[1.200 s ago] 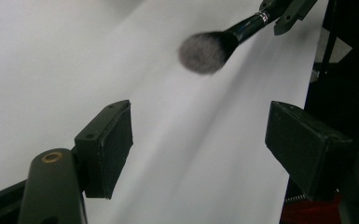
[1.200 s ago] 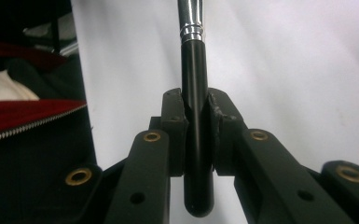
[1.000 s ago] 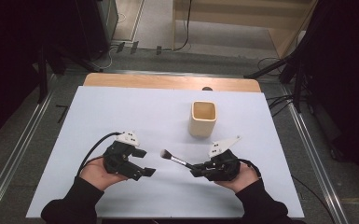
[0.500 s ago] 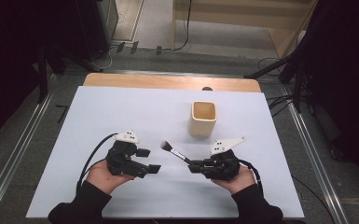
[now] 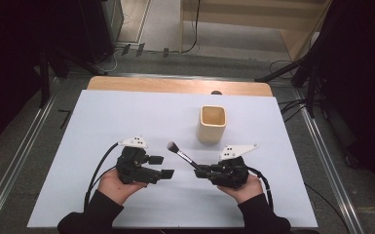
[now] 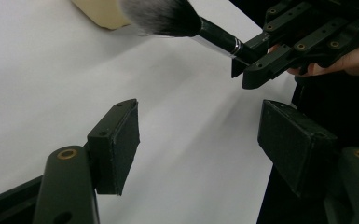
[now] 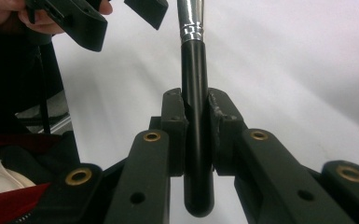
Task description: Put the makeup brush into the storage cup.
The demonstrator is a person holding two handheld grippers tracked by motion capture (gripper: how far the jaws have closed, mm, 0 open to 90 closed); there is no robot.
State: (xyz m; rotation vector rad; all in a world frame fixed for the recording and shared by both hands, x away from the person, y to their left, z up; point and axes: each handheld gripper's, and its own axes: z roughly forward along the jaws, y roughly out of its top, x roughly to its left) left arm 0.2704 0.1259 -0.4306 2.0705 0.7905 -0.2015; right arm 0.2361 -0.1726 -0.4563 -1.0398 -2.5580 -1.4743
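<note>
My right hand-held gripper (image 5: 200, 171) clamps the handle of the makeup brush (image 5: 182, 155) — bristles raised above the white worktop (image 5: 126, 117), near the beige cup (image 5: 212, 124). My left hand-held gripper (image 5: 163, 166) stands wide, jaws just closing, nothing between them — just beside the brush.

The brush (image 7: 196, 107) had a glossy black handle, shiny metal ferrule and soft bristles; the tabletop (image 5: 126, 117) looked matt white.
</note>
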